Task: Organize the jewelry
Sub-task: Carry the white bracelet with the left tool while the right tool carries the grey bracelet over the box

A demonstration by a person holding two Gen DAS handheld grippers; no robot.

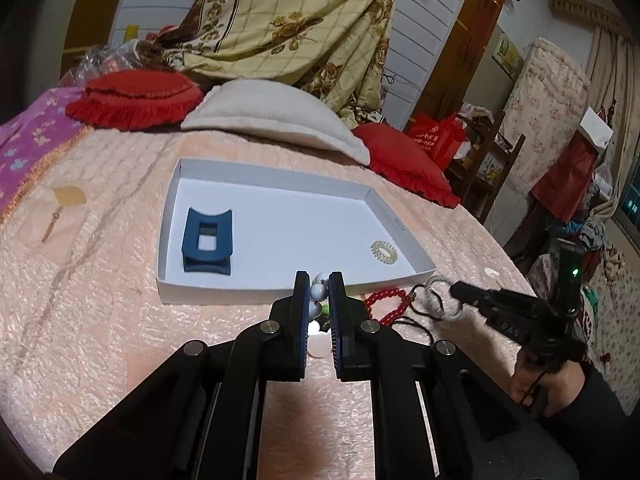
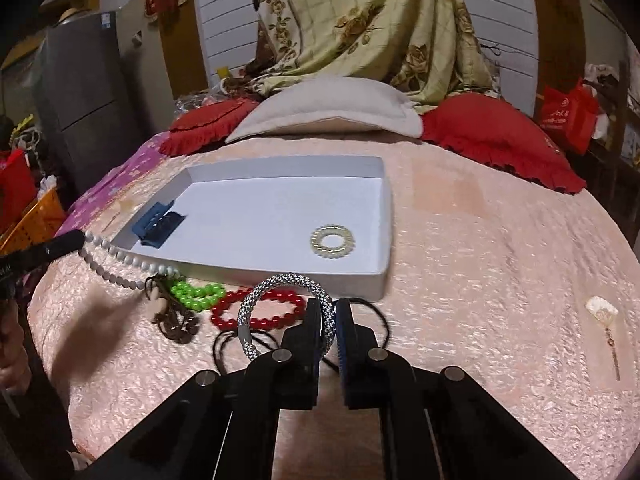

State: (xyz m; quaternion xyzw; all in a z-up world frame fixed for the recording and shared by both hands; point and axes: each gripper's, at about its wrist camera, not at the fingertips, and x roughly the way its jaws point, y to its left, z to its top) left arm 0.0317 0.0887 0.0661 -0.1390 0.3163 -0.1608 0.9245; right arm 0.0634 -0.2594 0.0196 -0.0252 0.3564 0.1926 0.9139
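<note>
A white tray (image 1: 200,294) lies on the pink bedspread and holds a blue hair claw (image 1: 208,242) and a pale coil hair tie (image 1: 384,249). My left gripper (image 1: 319,286) is shut on a white bead necklace (image 1: 318,292), just in front of the tray's near wall. The necklace also shows in the right wrist view (image 2: 120,260), lifted at its left end. My right gripper (image 2: 329,312) is shut on a black-and-white rope bracelet (image 2: 280,282), held above the bedspread near the tray (image 2: 360,280). A red bead bracelet (image 2: 256,312), a green bead bracelet (image 2: 196,296) and a brown tassel (image 2: 176,320) lie below.
A black cord (image 2: 224,344) lies under the bracelets. A pale fan-shaped hairpin (image 2: 602,312) lies on the right of the bed, another (image 1: 68,198) on the left. Beige and red pillows (image 1: 280,116) are behind the tray.
</note>
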